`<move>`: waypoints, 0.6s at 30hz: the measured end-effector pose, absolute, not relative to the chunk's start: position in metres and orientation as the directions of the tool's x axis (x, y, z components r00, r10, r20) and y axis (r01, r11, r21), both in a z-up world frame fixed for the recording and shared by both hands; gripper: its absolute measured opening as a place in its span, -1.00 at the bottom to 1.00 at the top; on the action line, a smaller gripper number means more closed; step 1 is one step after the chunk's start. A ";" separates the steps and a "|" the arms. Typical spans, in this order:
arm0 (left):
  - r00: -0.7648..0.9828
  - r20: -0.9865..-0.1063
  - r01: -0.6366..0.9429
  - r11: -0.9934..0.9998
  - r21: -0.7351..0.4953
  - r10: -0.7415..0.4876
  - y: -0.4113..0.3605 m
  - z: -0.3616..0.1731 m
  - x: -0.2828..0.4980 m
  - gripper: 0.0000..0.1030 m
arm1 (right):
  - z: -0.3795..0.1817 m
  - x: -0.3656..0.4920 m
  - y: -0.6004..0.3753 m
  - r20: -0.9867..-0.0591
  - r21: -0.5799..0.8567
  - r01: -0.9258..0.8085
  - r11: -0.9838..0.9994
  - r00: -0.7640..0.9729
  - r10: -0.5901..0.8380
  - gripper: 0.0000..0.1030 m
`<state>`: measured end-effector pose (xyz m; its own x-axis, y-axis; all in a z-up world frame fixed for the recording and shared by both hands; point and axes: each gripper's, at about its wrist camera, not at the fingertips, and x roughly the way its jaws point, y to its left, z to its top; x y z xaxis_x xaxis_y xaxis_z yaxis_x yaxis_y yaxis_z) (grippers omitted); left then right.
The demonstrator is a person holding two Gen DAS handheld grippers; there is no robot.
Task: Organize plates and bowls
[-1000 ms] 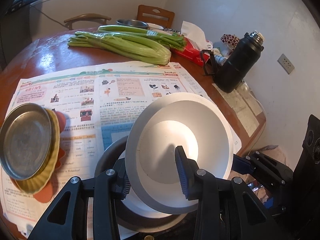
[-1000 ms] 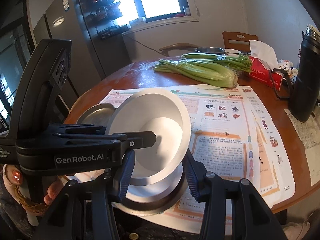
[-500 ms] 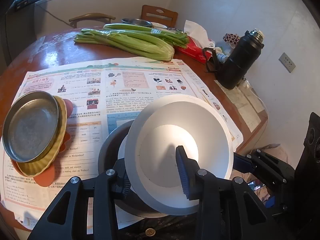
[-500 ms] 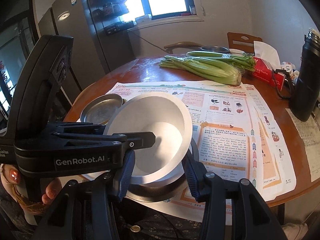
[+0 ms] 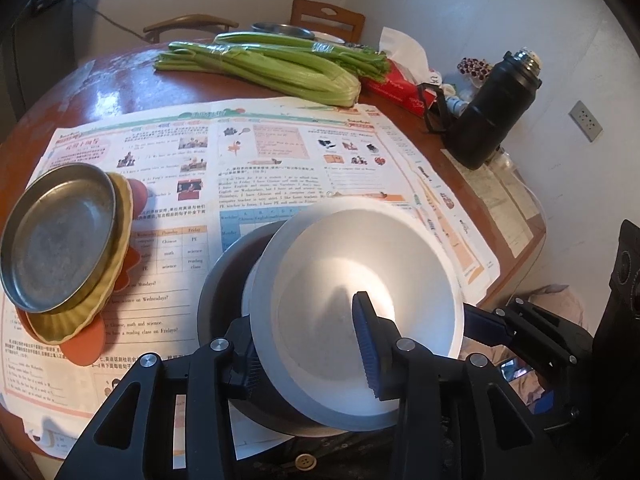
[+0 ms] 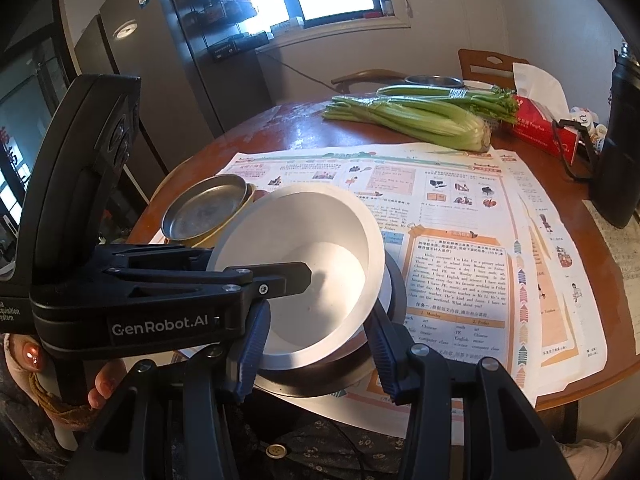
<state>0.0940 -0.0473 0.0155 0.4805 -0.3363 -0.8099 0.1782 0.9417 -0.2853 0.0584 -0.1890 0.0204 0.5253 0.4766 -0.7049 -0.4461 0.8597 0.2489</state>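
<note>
White bowl (image 5: 360, 280), tilted, pinched at its near rim by the left hand-held gripper (image 5: 308, 344): one finger inside the bowl (image 5: 366, 340), the other outside, under the rim. Held over a second white bowl (image 6: 386, 286) sitting in a dark bowl (image 5: 224, 276) at the near edge of the surface (image 5: 104, 88). Right hand-held gripper (image 6: 316, 344) spread wide on both sides of this stack, clasping nothing, fingers not touching it as far as visible. To the left, apart from the bowls, metal plate (image 5: 56, 236) on a yellow plate (image 5: 108, 276) on an orange plate (image 5: 86, 344). Underneath everything, newspaper sheets (image 5: 256, 152). Farther away, celery (image 5: 276, 68), red tissue box (image 5: 396, 88) and black thermos (image 5: 496, 112).
</note>
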 end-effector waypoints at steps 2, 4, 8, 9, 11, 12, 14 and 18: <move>0.482 -0.811 0.176 0.943 -0.281 -0.331 -0.047 0.014 0.094 -0.16 | 0.018 0.059 -0.188 -0.710 0.246 -0.445 0.861 0.522 0.473 -0.05; 0.486 -0.810 0.176 0.944 -0.277 -0.328 -0.047 0.013 0.095 -0.15 | 0.017 0.059 -0.188 -0.712 0.246 -0.445 0.861 0.520 0.472 -0.05; 0.494 -0.812 0.176 0.950 -0.257 -0.312 -0.047 0.010 0.095 -0.14 | 0.014 0.060 -0.186 -0.717 0.237 -0.441 0.866 0.522 0.462 -0.05; 0.495 -0.811 0.178 0.950 -0.255 -0.311 -0.047 0.010 0.095 -0.14 | 0.014 0.061 -0.186 -0.719 0.237 -0.440 0.866 0.521 0.461 -0.05; 0.498 -0.810 0.178 0.951 -0.254 -0.309 -0.047 0.010 0.095 -0.14 | 0.013 0.060 -0.185 -0.721 0.226 -0.437 0.870 0.526 0.451 -0.05; 0.498 -0.810 0.180 0.951 -0.252 -0.309 -0.047 0.010 0.095 -0.14 | 0.013 0.060 -0.185 -0.721 0.219 -0.434 0.874 0.531 0.444 -0.05; 0.500 -0.810 0.179 0.952 -0.249 -0.306 -0.047 0.010 0.095 -0.13 | 0.012 0.061 -0.185 -0.723 0.211 -0.430 0.878 0.536 0.437 -0.05; 0.515 -0.806 0.170 0.956 -0.238 -0.292 -0.044 0.011 0.094 -0.12 | 0.013 0.061 -0.186 -0.720 0.204 -0.429 0.880 0.543 0.432 -0.05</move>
<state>0.0938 -0.0440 0.0109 0.5151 -0.2916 -0.8060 0.1696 0.9564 -0.2376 0.0610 -0.1859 0.0132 0.5431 0.4322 -0.7199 -0.4292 0.8798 0.2044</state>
